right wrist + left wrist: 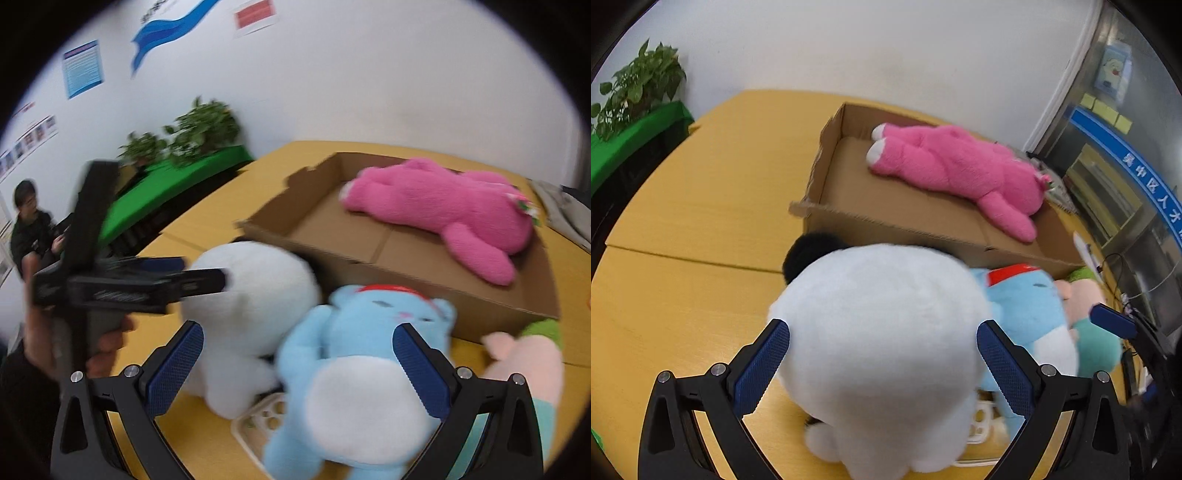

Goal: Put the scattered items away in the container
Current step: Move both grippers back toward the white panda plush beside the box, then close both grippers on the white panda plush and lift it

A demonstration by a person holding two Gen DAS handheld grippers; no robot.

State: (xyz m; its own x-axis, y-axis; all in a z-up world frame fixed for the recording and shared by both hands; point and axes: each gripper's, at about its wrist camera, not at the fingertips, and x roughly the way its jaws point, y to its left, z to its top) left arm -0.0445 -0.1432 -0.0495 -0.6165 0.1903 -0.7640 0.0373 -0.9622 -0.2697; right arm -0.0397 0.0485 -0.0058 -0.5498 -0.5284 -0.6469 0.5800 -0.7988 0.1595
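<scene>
My left gripper [882, 365] stood spread wide, its blue textured pads [761, 369] flanking the round white plush toy with a black ear [879, 343]; whether the pads pressed the fur or merely bracketed it I could not tell. The toy sat directly between the fingers, its bulk extending forward past the tips. Ahead of the tips and slightly to their right lay the open brown cardboard box [905, 230], its near wall just beyond the toy and its long axis running across the fingers. A pink plush animal [960, 170] already lay inside.

My right gripper [299, 365] was likewise spread, straddling the light-blue plush cat with a red headband [354, 376], apparently without clamping it. The box [406, 280] lay forward and to the right of these tips. I judged the left gripper the nearer to a lift, which would go forward over the near wall.
</scene>
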